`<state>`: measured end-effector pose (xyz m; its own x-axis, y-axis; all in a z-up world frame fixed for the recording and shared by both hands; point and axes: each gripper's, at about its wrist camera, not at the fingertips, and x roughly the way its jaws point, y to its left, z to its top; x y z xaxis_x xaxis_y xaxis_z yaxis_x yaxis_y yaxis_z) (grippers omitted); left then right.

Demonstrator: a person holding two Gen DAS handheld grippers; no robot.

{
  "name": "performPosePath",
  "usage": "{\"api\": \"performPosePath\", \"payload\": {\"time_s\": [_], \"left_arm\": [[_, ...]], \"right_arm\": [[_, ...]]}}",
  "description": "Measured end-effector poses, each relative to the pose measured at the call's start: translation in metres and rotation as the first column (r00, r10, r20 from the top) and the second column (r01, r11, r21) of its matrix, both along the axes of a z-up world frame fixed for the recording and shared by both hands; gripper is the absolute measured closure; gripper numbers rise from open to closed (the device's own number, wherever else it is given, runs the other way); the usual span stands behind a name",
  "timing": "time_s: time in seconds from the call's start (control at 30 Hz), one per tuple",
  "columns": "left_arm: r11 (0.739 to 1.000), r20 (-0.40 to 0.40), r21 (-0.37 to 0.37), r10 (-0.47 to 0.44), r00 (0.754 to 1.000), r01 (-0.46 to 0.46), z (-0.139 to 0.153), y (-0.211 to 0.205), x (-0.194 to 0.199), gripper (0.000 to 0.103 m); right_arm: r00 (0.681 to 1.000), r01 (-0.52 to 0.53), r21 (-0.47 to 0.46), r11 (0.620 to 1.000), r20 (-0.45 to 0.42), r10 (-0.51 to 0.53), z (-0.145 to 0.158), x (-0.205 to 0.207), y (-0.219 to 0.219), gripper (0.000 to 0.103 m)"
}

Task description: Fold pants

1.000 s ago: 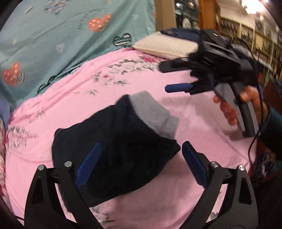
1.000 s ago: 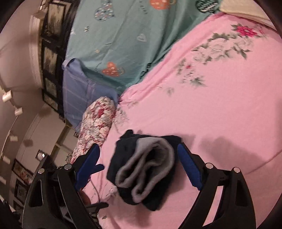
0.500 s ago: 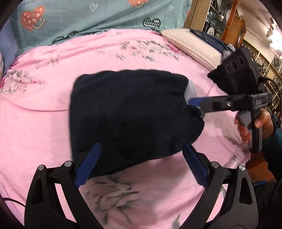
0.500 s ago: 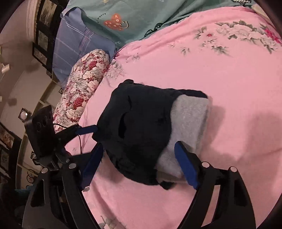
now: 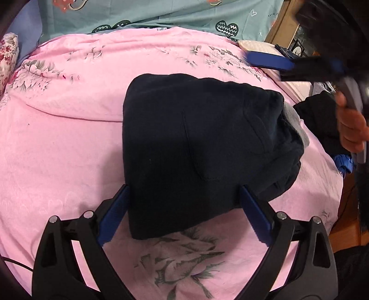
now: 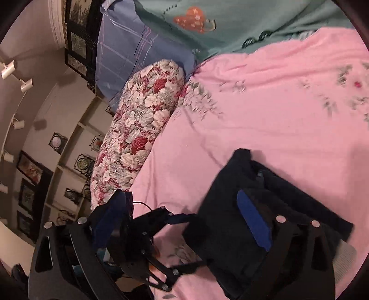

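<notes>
2 grippers spread wide, empty; folded pants (image 5: 198,147) on pink bedsheet (image 5: 69,138); floral bolster (image 6: 140,129) at edge.

A pink sheet (image 5: 69,143) printed with grey flowers covers the bed. Beyond its far edge lies a teal blanket (image 5: 161,13) patterned with hearts. A floral bolster (image 6: 138,129) in red and white lies along the left edge of the sheet, with a blue-grey pillow (image 6: 129,53) just behind it. At the far right sits a cream pillow (image 5: 256,45), near a wooden post (image 5: 281,25). A dark cloth heap (image 5: 322,124) lies at the right edge of the bed, a bit of blue fabric (image 5: 344,161) just below it. On the left wall are framed pictures (image 6: 30,170), shelves (image 6: 76,147) and spotlights (image 6: 9,68).
</notes>
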<state>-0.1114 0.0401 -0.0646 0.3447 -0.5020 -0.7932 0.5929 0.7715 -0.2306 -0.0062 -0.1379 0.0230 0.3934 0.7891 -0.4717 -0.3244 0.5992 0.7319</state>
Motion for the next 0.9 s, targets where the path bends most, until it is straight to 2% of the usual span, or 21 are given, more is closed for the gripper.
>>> {"api": "performPosePath", "payload": {"time_s": [0.07, 0.13, 0.17, 0.2, 0.27, 0.3, 0.37, 0.43, 0.5, 0.6, 0.67, 0.73, 0.9], "left_arm": [[1.0, -0.014, -0.009, 0.0, 1.0, 0.0, -0.001, 0.003, 0.002, 0.008], [1.0, -0.025, 0.002, -0.002, 1.0, 0.002, -0.005, 0.003, 0.002, 0.006], [1.0, -0.03, 0.007, -0.004, 1.0, 0.005, -0.007, 0.003, 0.002, 0.006], [1.0, -0.046, 0.01, -0.008, 0.999, 0.008, -0.01, 0.004, 0.002, 0.006], [1.0, -0.039, 0.016, -0.02, 0.999, 0.02, -0.01, 0.005, -0.001, 0.005], [1.0, -0.037, 0.018, -0.024, 0.999, 0.025, -0.009, 0.006, -0.002, 0.005], [1.0, -0.032, 0.007, -0.026, 0.999, 0.026, -0.003, 0.011, -0.004, 0.005], [0.999, -0.022, -0.031, -0.008, 1.0, 0.007, 0.007, 0.021, -0.002, 0.005], [0.996, -0.021, -0.086, 0.03, 0.999, -0.032, 0.017, 0.034, 0.004, 0.005], [0.98, -0.076, -0.163, 0.106, 0.991, -0.118, 0.023, 0.052, 0.021, 0.005], [0.968, -0.142, -0.186, 0.143, 0.979, -0.169, 0.021, 0.057, 0.035, 0.004], [0.964, -0.194, -0.197, 0.139, 0.971, -0.177, 0.017, 0.054, 0.049, 0.004], [0.976, -0.254, -0.167, 0.095, 0.963, -0.14, 0.006, 0.031, 0.063, 0.004]], "right_arm": [[0.996, -0.026, 0.019, 0.999, -0.083, 0.027, -0.021, 0.03, 0.023, 0.005], [0.992, 0.016, -0.053, 0.998, -0.122, -0.022, -0.041, 0.049, 0.028, 0.006], [0.99, 0.052, -0.114, 0.992, -0.125, -0.066, -0.05, 0.062, 0.027, 0.008], [0.988, 0.078, -0.136, 0.988, -0.12, -0.094, -0.055, 0.067, 0.023, 0.008], [0.974, 0.185, -0.228, 0.956, -0.091, -0.21, -0.051, 0.071, 0.007, 0.008], [0.968, 0.222, -0.218, 0.95, -0.071, -0.243, -0.045, 0.067, -0.007, 0.008], [0.966, 0.24, -0.107, 0.965, -0.078, -0.249, -0.033, 0.049, -0.041, 0.008], [0.96, 0.266, -0.035, 0.963, -0.079, -0.268, -0.024, 0.016, -0.073, 0.006], [0.95, 0.306, -0.02, 0.952, -0.056, -0.306, -0.015, -0.028, -0.104, 0.004], [0.939, 0.336, -0.038, 0.941, -0.072, -0.337, -0.023, -0.085, -0.134, 0.004], [0.942, 0.318, -0.043, 0.947, -0.102, -0.321, -0.035, -0.114, -0.141, 0.004], [0.946, 0.286, -0.046, 0.957, -0.149, -0.289, -0.054, -0.134, -0.135, 0.004], [0.94, 0.242, -0.037, 0.97, -0.241, -0.243, -0.089, -0.135, -0.118, 0.004]]}}
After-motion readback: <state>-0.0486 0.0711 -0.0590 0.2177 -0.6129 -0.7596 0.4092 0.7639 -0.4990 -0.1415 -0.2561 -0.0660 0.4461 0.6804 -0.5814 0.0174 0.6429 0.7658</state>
